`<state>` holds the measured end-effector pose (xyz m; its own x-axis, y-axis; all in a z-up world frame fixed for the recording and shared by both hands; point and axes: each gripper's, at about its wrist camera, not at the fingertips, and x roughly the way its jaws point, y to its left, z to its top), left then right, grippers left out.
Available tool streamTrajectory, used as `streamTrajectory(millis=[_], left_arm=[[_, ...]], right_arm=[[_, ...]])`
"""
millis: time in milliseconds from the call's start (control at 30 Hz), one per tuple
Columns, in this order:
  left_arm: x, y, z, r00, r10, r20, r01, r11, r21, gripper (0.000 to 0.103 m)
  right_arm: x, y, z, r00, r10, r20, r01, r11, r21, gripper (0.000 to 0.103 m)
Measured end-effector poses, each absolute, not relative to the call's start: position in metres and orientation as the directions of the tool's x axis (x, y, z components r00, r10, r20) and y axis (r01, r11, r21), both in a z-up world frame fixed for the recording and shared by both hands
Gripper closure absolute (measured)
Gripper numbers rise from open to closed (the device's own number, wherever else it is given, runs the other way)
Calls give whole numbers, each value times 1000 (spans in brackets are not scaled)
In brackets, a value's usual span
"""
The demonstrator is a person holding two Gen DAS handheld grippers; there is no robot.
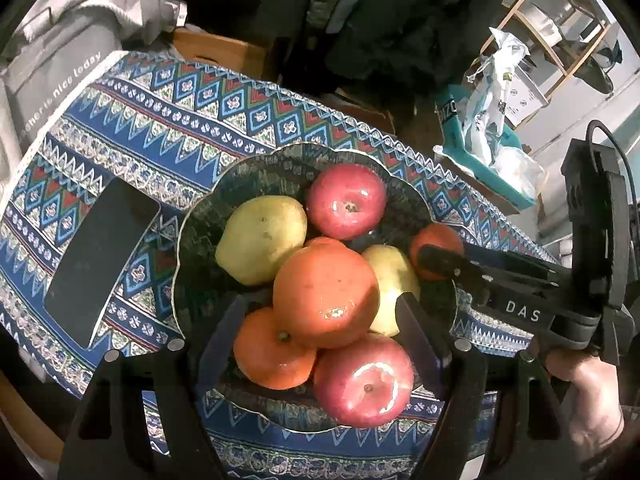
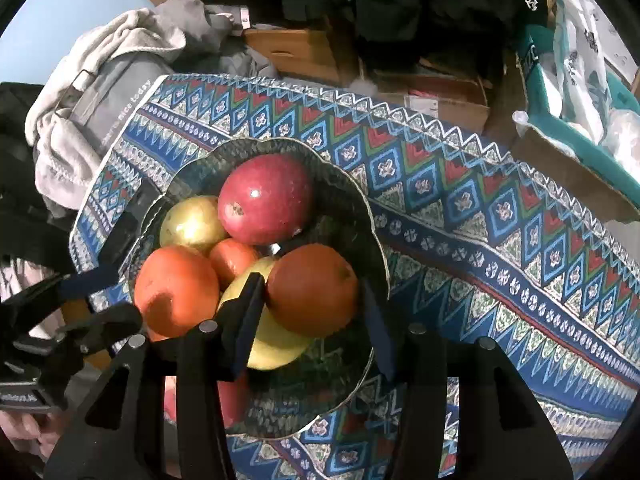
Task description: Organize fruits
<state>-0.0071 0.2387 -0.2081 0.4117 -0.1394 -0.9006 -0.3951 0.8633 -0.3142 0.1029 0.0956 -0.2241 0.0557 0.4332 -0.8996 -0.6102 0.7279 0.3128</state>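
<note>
Low in both frames, my fingers straddle fruit piled in the glass bowl (image 1: 188, 240) on the desk: left fingers (image 1: 320, 328) spread wide around a big orange (image 1: 326, 296), right fingers (image 2: 310, 312) open beside another orange (image 2: 312, 290), ready to lift.

Cluttered home, laundry (image 2: 100, 64), cardboard boxes (image 2: 304, 52)

Glossy red apple (image 1: 347, 201), translucent glass bowl (image 1: 188, 240), woven patterned tablecloth (image 1: 168, 120).
</note>
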Motion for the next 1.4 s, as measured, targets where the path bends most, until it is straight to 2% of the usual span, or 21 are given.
streamTrajectory(millis=[367, 767, 900, 1400], left_arm=[[-15, 239, -191, 441, -96, -892, -392, 874, -288, 24], [-25, 215, -132, 514, 28, -857, -327, 930, -166, 21], [-30, 210, -118, 529, 29, -848, -314, 935, -163, 21], [-49, 174, -56, 612, 75, -787, -258, 960, -110, 12]], right_arm=[[96, 85, -195, 92, 468, -879, -608, 725, 322, 52], [73, 48, -126, 215, 500, -839, -613, 737, 283, 46], [64, 33, -109, 247, 502, -829, -612, 744, 269, 45], [27, -7, -42, 376, 520, -767, -632, 749, 198, 31]])
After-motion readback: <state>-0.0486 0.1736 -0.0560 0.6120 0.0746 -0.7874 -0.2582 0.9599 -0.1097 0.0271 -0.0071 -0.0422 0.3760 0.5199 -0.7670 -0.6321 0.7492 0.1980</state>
